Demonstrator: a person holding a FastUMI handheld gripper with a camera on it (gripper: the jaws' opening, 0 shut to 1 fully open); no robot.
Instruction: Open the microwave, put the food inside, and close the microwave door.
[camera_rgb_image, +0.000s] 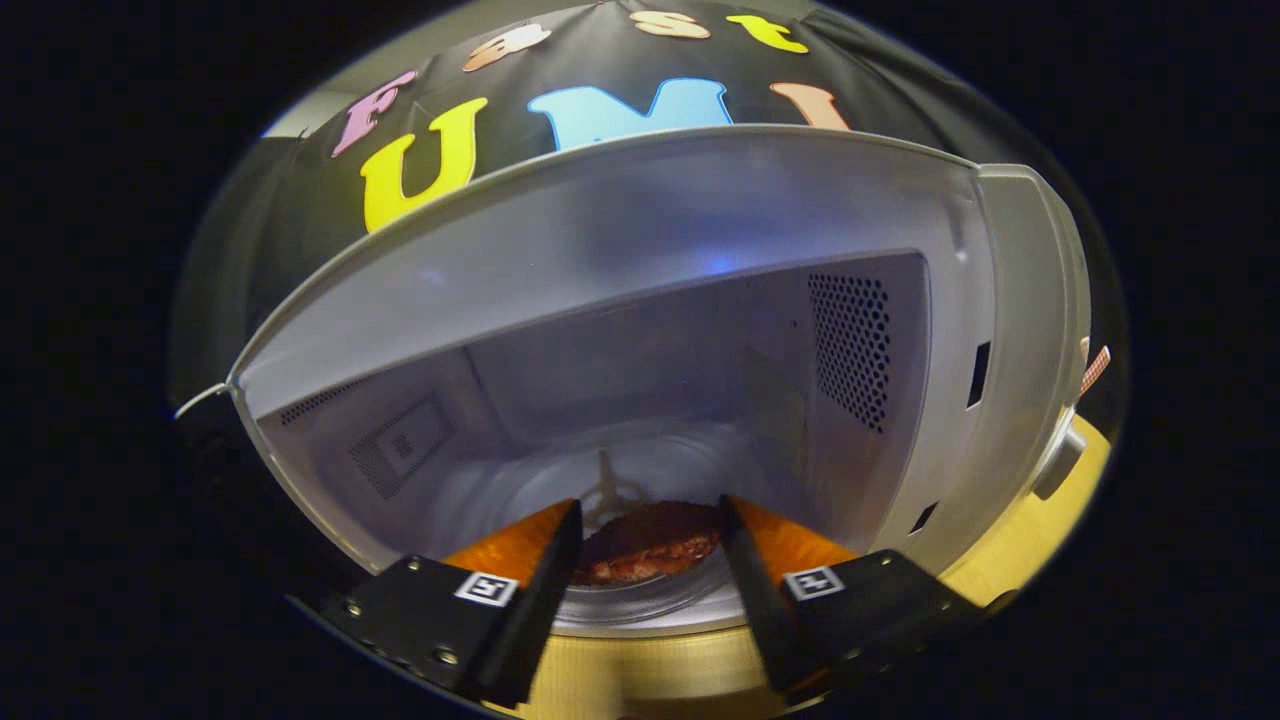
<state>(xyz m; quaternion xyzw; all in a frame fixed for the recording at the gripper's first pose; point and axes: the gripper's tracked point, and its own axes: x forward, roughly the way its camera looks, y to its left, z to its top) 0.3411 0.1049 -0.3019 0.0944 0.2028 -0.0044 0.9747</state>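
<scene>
I am looking straight into the microwave (640, 300), whose cavity is standing open in front of me. Along its left inner wall I am seeing a small vent grille (400, 450). Moving in, the tongs (648, 525) are reaching over the front lip of the cavity, and their fingers (560, 545) are sitting apart, with a clear gap on either side of the food. The food (650, 545), a dark brownish patty, is lying between the fingertips on the glass turntable (640, 600) on the oven floor, and neither finger is visibly pressing on it. Further right, a perforated panel (850, 350) is covering the right inner wall, and a round knob (1058, 462) is sticking out of the oven's front. The wooden bench (1010, 560) is showing beneath it.
</scene>
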